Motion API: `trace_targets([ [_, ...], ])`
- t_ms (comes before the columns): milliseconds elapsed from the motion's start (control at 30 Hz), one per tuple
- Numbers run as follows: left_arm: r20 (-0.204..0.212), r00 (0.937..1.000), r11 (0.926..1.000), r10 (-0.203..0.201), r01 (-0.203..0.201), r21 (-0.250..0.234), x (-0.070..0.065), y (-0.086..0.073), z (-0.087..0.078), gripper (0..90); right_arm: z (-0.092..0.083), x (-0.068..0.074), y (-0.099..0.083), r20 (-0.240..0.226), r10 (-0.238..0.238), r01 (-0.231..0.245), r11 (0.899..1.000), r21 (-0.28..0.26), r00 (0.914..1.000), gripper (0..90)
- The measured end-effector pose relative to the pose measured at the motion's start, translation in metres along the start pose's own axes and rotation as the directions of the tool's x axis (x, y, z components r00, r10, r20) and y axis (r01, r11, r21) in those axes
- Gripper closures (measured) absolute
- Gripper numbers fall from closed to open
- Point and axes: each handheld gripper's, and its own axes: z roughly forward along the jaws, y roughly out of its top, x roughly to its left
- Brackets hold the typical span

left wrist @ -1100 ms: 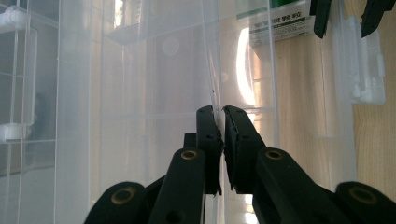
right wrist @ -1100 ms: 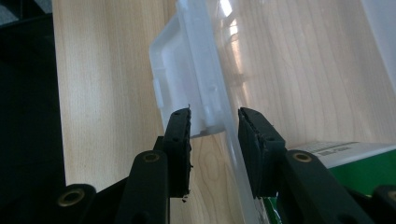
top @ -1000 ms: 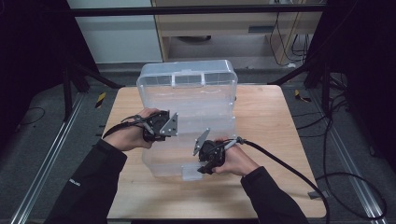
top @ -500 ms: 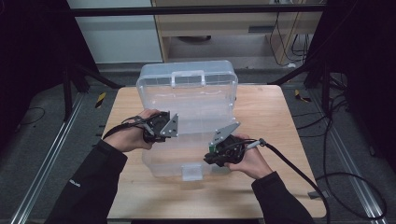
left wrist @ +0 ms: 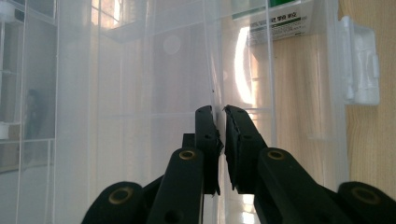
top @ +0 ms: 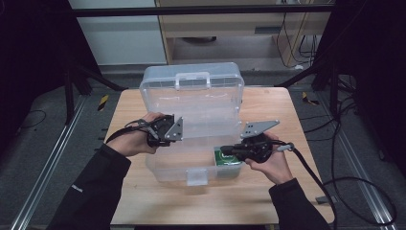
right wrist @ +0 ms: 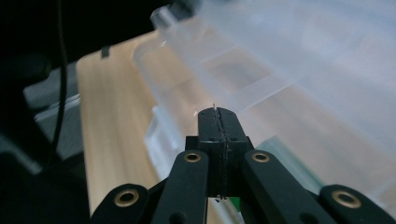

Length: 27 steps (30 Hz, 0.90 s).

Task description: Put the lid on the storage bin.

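Box: clear plastic organiser box [top: 191, 158] sits on the middle of the tabletop [top: 268, 201], base toward the near edge, lid [top: 191, 91] standing open toward the far edge.
Contents: green carton [top: 228, 157] lies in the base's near right corner; its printed label [left wrist: 275, 23] shows through the plastic in the left gripper view.
Latch: white clasp [top: 196, 176] hangs at the middle of the base's near wall, undone.
Left gripper: left gripper [top: 173, 130] is at the box's left side, where lid meets base; its jaws are pinched almost together on a thin clear wall [left wrist: 219, 93], as the left gripper view shows.
Right gripper: right gripper [right wrist: 218, 116] has just been closing; its jaws now meet with nothing between them, and it hovers by the base's right end, just beside the green carton in the high view [top: 225, 151].
Step, as judged: 1 hand steadies the box while the other is free near the carton.
Risk 1: the pinch on the thin wall is narrow; a pull or twist could let slick plastic slide out and the lid drop.
Risk 2: the closed jaws cannot take the carton; pushed down as they are, they would only shove it along the compartment.
Risk 3: the trailing cable [top: 316, 177] by the right edge could snag and tug the hand into the light box, shifting it.
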Motion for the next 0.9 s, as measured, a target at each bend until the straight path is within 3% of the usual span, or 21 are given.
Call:
trace_targets([
  [200,0.003,1.0,1.0,-0.002,0.002,-0.003,0.0,0.0,0.0,83.1,-0.015,-0.009,0.008,0.045,0.045,-0.04,0.993,-0.113,0.998,90.0],
  [400,0.006,1.0,1.0,-0.004,0.004,0.0,-0.001,0.0,0.0,83.0,-0.022,-0.023,0.014,0.102,0.102,-0.078,0.973,-0.219,0.9895,90.0],
  [567,0.01,0.9999,1.0,-0.008,0.008,-0.003,-0.001,0.0,0.0,83.0,-0.023,-0.038,0.017,0.155,0.148,-0.103,0.959,-0.265,0.9767,90.0],
  [733,0.015,0.9998,0.9999,-0.012,0.012,-0.009,-0.001,-0.001,0.0,82.9,-0.022,-0.052,0.019,0.181,0.197,-0.133,0.941,-0.313,0.9637,90.0],
  [900,0.017,0.9997,0.9996,-0.018,0.018,-0.021,-0.002,-0.003,0.001,82.7,-0.019,-0.064,0.021,0.196,0.236,-0.164,0.931,-0.325,0.9517,90.0],
])
